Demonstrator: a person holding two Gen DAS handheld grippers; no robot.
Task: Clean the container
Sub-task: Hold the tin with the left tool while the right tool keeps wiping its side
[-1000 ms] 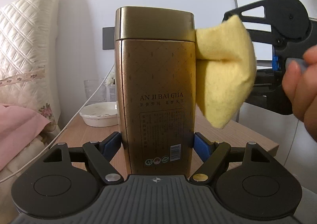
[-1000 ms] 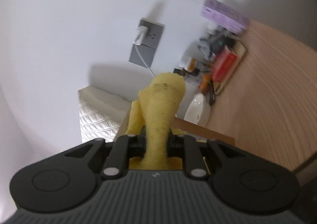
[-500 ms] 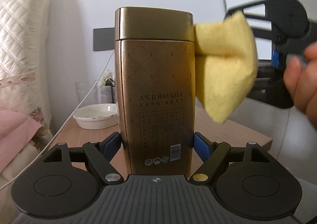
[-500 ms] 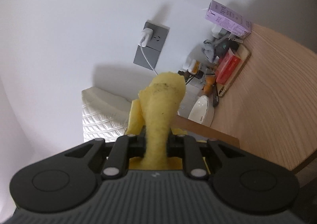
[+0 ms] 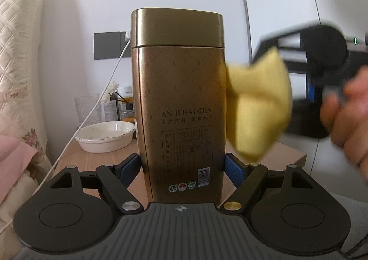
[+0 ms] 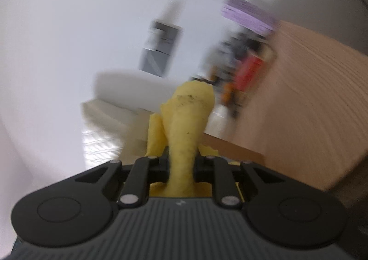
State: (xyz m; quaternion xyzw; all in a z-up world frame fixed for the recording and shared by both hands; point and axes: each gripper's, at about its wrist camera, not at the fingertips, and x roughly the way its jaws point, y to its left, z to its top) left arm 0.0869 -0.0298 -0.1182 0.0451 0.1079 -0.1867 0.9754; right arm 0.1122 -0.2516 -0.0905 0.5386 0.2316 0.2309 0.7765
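Your left tool point(image 5: 182, 165) clamps the gold tin point(image 5: 179, 108) upright between its pads, above the desk point(image 5: 103, 158). Your right tool point(image 6: 181, 168) pinches the yellow cloth point(image 5: 257, 108), which touches the tin's right side.

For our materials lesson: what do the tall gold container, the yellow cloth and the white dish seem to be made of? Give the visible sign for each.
Container: probably metal tin, satin gold finish; soft sheen, crisp lid seam, printed lettering.
Cloth: soft fabric, perhaps microfibre; matt, fuzzy, folds limply.
Dish: looks like glazed ceramic or enamel; glossy white, chipped-looking rim.
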